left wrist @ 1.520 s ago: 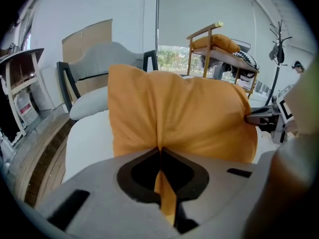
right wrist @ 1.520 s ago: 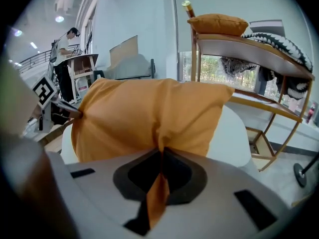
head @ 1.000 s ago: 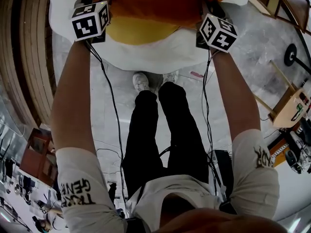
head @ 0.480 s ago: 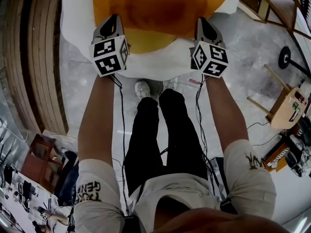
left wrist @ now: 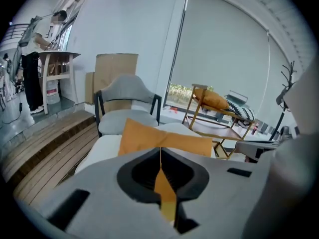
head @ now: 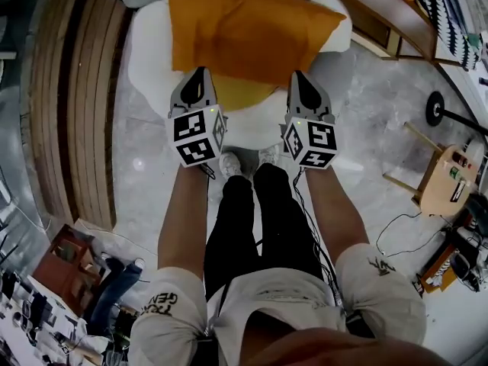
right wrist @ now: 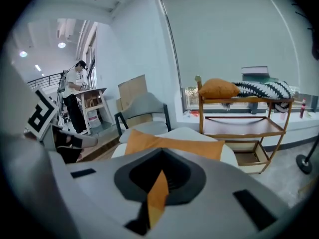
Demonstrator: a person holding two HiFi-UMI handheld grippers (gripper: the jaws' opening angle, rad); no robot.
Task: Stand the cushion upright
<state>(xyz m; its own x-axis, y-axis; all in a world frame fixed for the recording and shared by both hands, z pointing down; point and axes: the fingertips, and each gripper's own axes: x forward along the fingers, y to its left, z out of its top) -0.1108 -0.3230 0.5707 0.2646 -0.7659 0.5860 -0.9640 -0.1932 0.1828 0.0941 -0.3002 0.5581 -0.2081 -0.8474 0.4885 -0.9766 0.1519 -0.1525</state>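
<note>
Two grips on the orange cushion [head: 244,29], both at its near edge. The left hand-held gripper [head: 200,73] is clenched on the near-left part of that edge, and its own view shows a thin fold of orange fabric pinched between the jaws. The right hand-held gripper [head: 299,75] is clenched on the near-right part, with the same orange sliver in its jaws. Both sets of jaws have just been closing with the fabric between them. The two stand near each other, side by side, marker cubes facing the person.

The orange cushion spreads over a white seat [head: 145,59], far corners pointing away from the person; how far it is tilted up cannot be told. A grey armchair [left wrist: 124,101] stands just beyond the white seat. Right of it is a wooden shelf [right wrist: 239,118] carrying another orange cushion [right wrist: 218,88] and a black-and-white patterned one [right wrist: 264,89]. Wooden decking [head: 72,113] runs along the left. A person [left wrist: 32,59] stands at a small table far left. Grey floor [head: 366,105] lies below, with the wearer's black trousers [head: 259,219] near.
</note>
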